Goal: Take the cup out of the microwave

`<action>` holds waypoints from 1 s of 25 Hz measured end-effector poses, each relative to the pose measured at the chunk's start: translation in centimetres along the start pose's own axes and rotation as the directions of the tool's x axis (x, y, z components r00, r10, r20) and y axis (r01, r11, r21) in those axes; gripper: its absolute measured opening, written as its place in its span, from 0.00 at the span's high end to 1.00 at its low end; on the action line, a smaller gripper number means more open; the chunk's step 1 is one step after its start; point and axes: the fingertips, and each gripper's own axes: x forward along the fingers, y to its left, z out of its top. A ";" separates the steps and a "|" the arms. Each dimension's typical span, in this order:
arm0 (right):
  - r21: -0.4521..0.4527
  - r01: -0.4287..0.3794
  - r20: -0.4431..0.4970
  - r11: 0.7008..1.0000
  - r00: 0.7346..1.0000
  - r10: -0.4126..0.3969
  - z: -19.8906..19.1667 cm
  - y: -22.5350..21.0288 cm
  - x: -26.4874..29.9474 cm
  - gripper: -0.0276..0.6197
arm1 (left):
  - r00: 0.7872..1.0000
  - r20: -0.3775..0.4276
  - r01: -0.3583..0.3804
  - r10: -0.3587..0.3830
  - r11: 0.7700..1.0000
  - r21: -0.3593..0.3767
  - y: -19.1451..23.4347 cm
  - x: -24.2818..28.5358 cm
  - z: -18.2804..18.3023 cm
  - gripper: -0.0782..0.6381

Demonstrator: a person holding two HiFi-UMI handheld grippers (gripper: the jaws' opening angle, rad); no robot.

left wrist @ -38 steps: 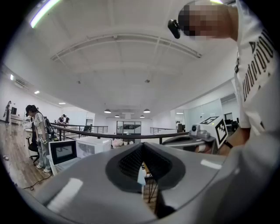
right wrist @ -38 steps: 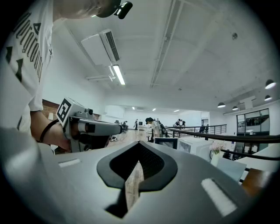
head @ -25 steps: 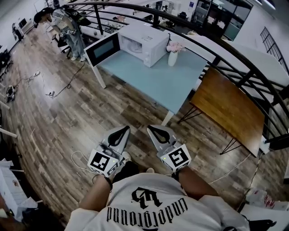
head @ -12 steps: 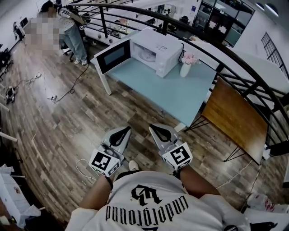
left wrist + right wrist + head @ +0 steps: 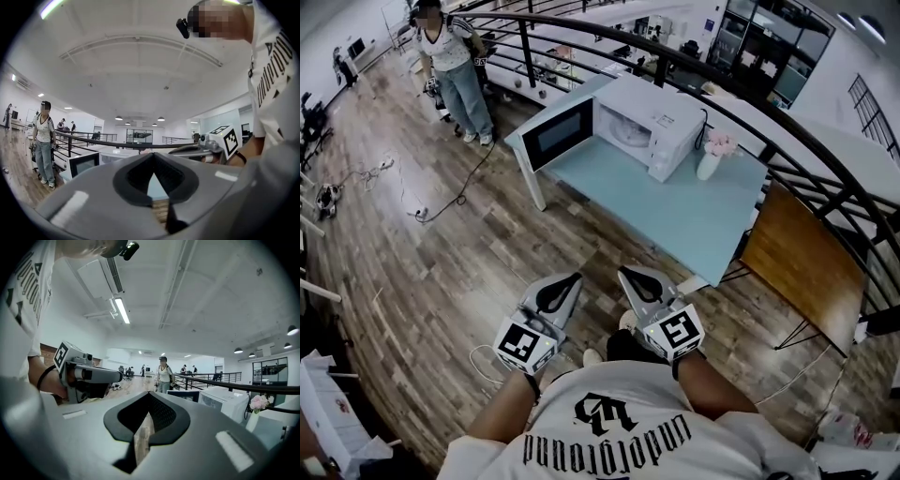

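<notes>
A white microwave (image 5: 664, 114) stands on a light blue table (image 5: 680, 206), its door (image 5: 560, 134) swung open to the left. Something pale shows inside the cavity (image 5: 628, 131); I cannot tell if it is the cup. My left gripper (image 5: 573, 278) and right gripper (image 5: 622, 273) are held low, close to my body and well short of the table, both shut and empty. The left gripper view shows the shut jaws (image 5: 152, 154) and the door (image 5: 82, 165). Past the right gripper (image 5: 149, 394), its view shows the microwave (image 5: 225, 401).
A white vase of pink flowers (image 5: 712, 157) stands right of the microwave. A brown wooden table (image 5: 806, 267) is at the right, a black railing (image 5: 750, 89) behind. A person (image 5: 457, 66) stands at the far left. A cable (image 5: 441, 202) lies on the wood floor.
The table and microwave have come closer and shifted right in the head view. The person at the far left has moved. Both grippers stay shut and together.
</notes>
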 end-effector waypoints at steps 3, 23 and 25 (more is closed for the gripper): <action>0.012 0.000 -0.005 1.000 1.000 0.000 -0.6 -0.9 1.6 0.95 | 1.000 -0.002 -0.010 0.010 1.000 -0.003 1.6 0.3 -0.4 0.82; 0.047 -0.023 -0.033 0.999 0.999 0.024 -3.8 -14.0 13.2 0.95 | 0.998 -0.049 -0.039 0.039 0.999 -0.008 13.2 11.8 -2.6 0.82; 0.048 -0.019 -0.034 0.999 0.999 0.021 -4.1 -16.5 14.2 0.95 | 0.998 -0.053 -0.031 0.031 1.000 -0.005 14.4 14.5 -2.6 0.82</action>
